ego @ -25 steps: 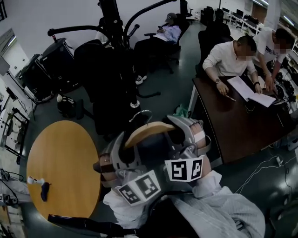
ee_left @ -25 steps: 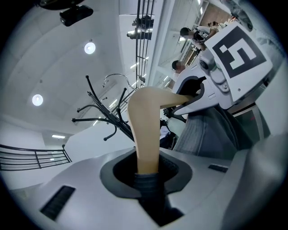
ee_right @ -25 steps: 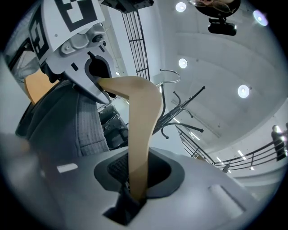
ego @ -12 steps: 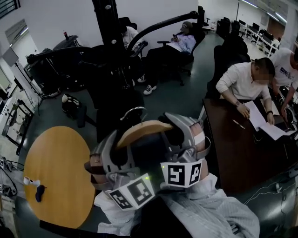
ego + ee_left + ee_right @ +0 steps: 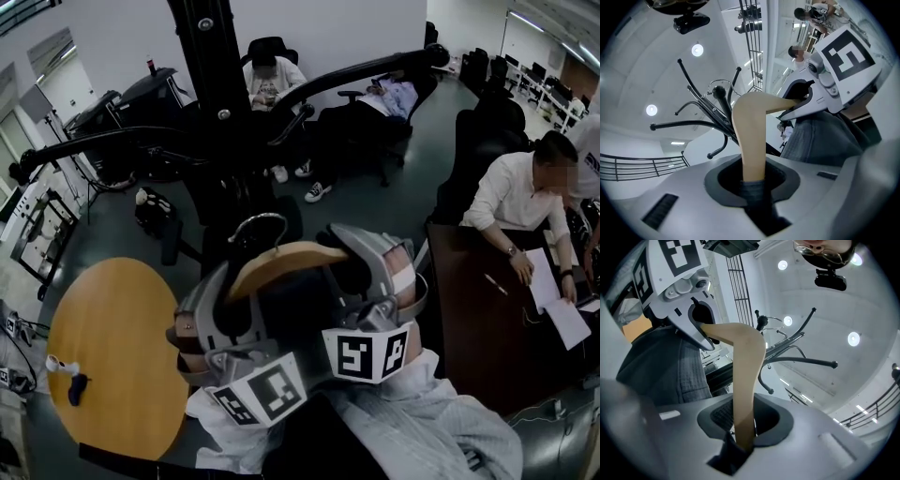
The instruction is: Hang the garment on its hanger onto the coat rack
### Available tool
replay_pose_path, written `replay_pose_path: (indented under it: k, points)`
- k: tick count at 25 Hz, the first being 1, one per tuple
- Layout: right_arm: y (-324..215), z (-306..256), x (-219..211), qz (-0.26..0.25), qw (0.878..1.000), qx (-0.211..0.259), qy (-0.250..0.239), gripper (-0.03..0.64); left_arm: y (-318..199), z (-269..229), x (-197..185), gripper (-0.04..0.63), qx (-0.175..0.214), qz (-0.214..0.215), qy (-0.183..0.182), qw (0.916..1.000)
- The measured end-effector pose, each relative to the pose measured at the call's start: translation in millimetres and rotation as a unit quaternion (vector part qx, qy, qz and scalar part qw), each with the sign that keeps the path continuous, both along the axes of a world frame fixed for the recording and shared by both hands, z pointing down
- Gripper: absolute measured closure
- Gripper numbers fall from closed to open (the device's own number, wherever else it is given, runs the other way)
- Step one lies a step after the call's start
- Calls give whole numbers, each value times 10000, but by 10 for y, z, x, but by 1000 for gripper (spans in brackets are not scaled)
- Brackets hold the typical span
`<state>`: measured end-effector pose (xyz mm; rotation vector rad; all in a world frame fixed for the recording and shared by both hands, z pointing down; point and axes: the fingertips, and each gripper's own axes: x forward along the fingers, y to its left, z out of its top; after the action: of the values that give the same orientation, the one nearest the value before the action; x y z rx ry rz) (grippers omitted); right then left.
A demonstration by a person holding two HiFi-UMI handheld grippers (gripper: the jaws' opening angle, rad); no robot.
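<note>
A curved wooden hanger (image 5: 291, 262) with a metal hook (image 5: 258, 223) carries a dark grey garment (image 5: 291, 323). I hold it up close in front of the black coat rack (image 5: 211, 103), whose curved arms spread above and behind the hook. My left gripper (image 5: 220, 314) is shut on the hanger's left arm (image 5: 750, 131) together with cloth. My right gripper (image 5: 375, 281) has the right arm (image 5: 745, 366) between its jaws, which are opening slightly. In the left gripper view the hook sits beside the rack's arms (image 5: 710, 119).
A round orange table (image 5: 112, 347) with small items (image 5: 70, 375) stands at the left. A dark desk (image 5: 487, 319) with a person in a white shirt (image 5: 516, 197) is at the right. More people sit on chairs (image 5: 272, 80) behind the rack.
The rack's pole and arms have come nearer and now rise higher behind the hook. The hanger has moved a little left toward the rack, and both grippers still hold it.
</note>
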<state>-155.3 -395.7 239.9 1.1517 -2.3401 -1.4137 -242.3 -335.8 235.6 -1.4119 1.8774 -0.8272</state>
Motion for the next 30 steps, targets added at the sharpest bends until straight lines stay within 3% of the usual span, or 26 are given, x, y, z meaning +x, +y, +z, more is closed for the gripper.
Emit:
replay_pose_path:
  k: [9,19,30]
  points:
    - [-386,207,-368,-70,9992,-359,155,540,-390,193,-362,522,-329,24,134,9994]
    - [-521,537,-508,-21,9959,-825,372,541,-545,497,-500,522,-739,144,280,9968]
    - [-512,585,-499,-86,9965,-727,404,541,-545,569,-483,522,-710,252,336,9966]
